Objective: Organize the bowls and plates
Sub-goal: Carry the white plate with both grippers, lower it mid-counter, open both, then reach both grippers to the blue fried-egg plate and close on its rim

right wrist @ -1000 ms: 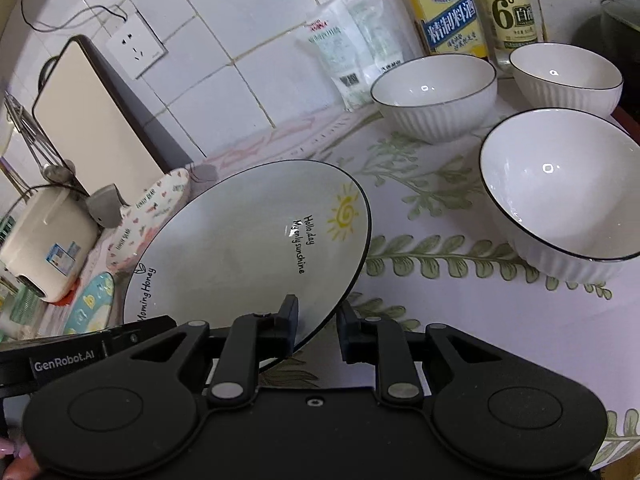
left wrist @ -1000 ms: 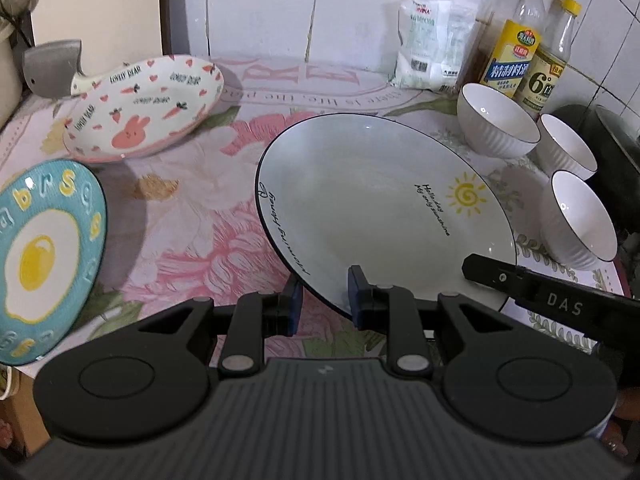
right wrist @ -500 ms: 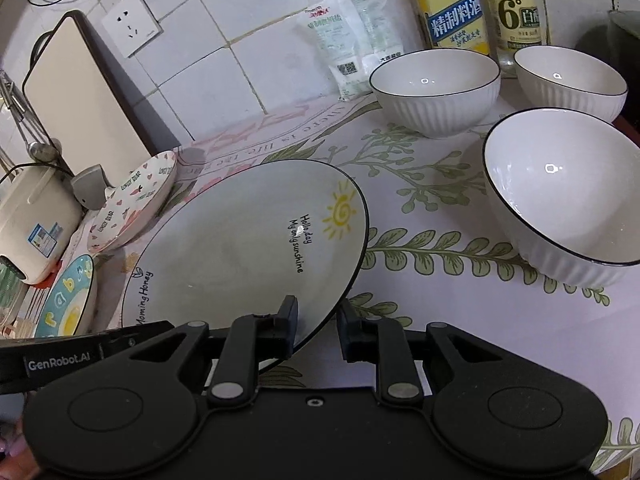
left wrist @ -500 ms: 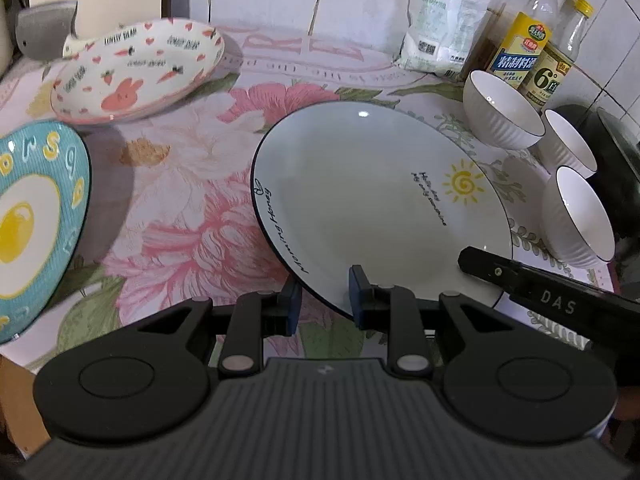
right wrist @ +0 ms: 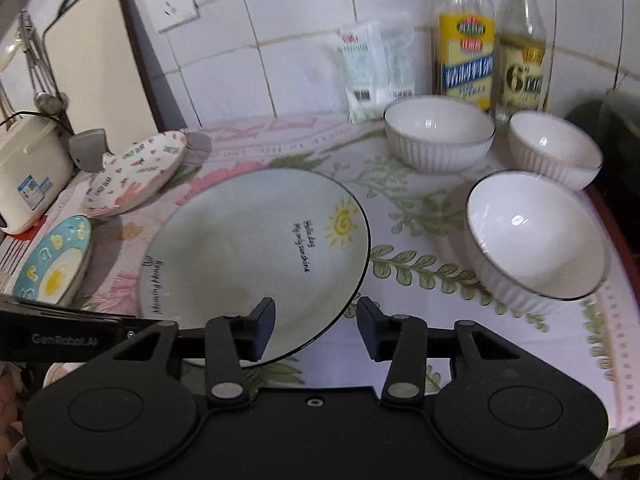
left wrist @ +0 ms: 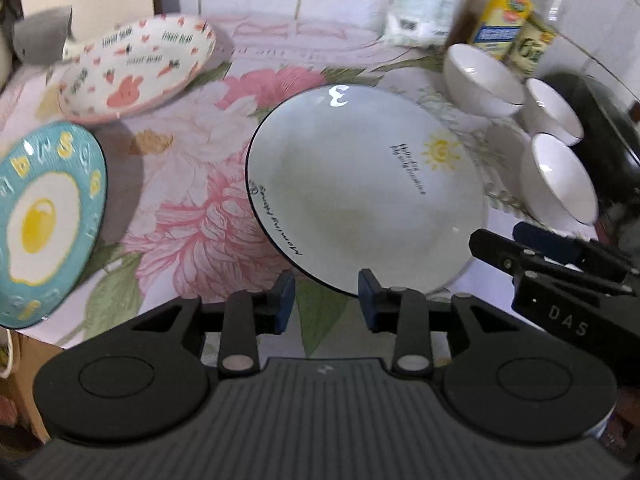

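Observation:
A pale plate (left wrist: pixel 360 200) with a black rim and a yellow sun lies on the floral cloth. My left gripper (left wrist: pixel 326 300) hovers at its near rim. Its jaws are opening, with the rim between the blue pads and no pad pressing on it. In the right wrist view the same plate (right wrist: pixel 248 248) shows its near right rim between the pads of my right gripper (right wrist: pixel 316 320), whose jaws are also opening off it. A rabbit plate (left wrist: pixel 136 68) and a teal egg plate (left wrist: pixel 44 220) sit to the left. Three white ribbed bowls (right wrist: pixel 438 132) (right wrist: pixel 554 148) (right wrist: pixel 536 236) stand to the right.
Two sauce bottles (right wrist: pixel 466 52) and a white packet (right wrist: pixel 376 68) stand against the tiled wall. A cutting board (right wrist: pixel 100 60) leans at the back left beside a rice cooker (right wrist: pixel 28 176). A dark pot (left wrist: pixel 600 120) borders the bowls on the right.
Both grippers have opened and let go of the sun plate's rim. The plate now rests flat on the cloth, and both grippers have lifted slightly.

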`<state>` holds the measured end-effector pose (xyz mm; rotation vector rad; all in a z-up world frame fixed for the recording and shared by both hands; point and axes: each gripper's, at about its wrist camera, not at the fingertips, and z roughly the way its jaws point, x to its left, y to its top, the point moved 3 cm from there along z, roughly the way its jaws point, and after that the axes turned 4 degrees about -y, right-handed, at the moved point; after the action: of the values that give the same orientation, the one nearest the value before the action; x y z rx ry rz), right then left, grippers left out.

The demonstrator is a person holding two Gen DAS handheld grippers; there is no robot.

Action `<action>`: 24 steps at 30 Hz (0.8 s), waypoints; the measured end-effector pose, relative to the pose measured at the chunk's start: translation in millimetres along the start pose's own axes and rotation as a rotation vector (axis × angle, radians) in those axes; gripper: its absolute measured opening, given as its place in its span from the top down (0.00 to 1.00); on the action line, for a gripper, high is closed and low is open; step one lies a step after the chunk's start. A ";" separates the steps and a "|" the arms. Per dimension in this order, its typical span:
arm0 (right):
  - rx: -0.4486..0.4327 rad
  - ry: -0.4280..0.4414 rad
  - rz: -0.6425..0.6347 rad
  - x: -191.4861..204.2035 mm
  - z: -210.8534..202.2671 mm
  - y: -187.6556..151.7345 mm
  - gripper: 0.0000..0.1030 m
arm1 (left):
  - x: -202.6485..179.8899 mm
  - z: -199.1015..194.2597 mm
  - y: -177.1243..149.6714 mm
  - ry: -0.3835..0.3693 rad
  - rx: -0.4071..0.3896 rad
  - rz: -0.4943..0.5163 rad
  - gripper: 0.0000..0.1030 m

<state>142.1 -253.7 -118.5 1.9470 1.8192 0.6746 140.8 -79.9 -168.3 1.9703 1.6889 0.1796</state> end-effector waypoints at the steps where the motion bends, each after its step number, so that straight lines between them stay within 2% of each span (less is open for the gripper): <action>1: -0.010 -0.003 -0.008 1.9 -7.5 0.5 0.43 | -2.5 -7.5 -1.0 -0.001 -0.005 0.016 0.60; 5: -0.052 -0.016 -0.033 9.8 -41.2 3.6 0.32 | -11.5 -38.5 -4.7 0.013 -0.031 0.080 0.54; 7: -0.069 -0.032 -0.048 14.2 -55.5 4.2 0.28 | -14.6 -54.0 -6.4 0.013 -0.043 0.112 0.45; 9: -0.078 -0.046 -0.057 18.5 -69.9 3.5 0.22 | -16.2 -67.1 -8.0 0.019 -0.057 0.132 0.42; 10: -0.081 -0.047 -0.057 20.5 -75.0 2.7 0.14 | -16.0 -72.3 -8.5 0.026 -0.064 0.141 0.40; 11: -0.084 -0.042 -0.056 21.7 -81.6 1.5 0.12 | -15.8 -77.9 -9.4 0.032 -0.073 0.150 0.39; 16: -0.088 -0.068 -0.093 34.0 -106.2 1.9 0.12 | -9.1 -100.1 -15.7 0.039 -0.093 0.169 0.35; 18: -0.088 -0.070 -0.096 38.8 -114.9 2.6 0.12 | -5.9 -107.0 -18.4 0.044 -0.104 0.172 0.27; 24: -0.086 -0.032 -0.083 50.7 -137.5 3.9 0.11 | 10.8 -130.3 -26.6 0.043 -0.133 0.156 0.26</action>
<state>66.5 -209.2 -1.0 1.8066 1.8107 0.6788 63.5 -27.7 -72.9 2.0097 1.5077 0.3835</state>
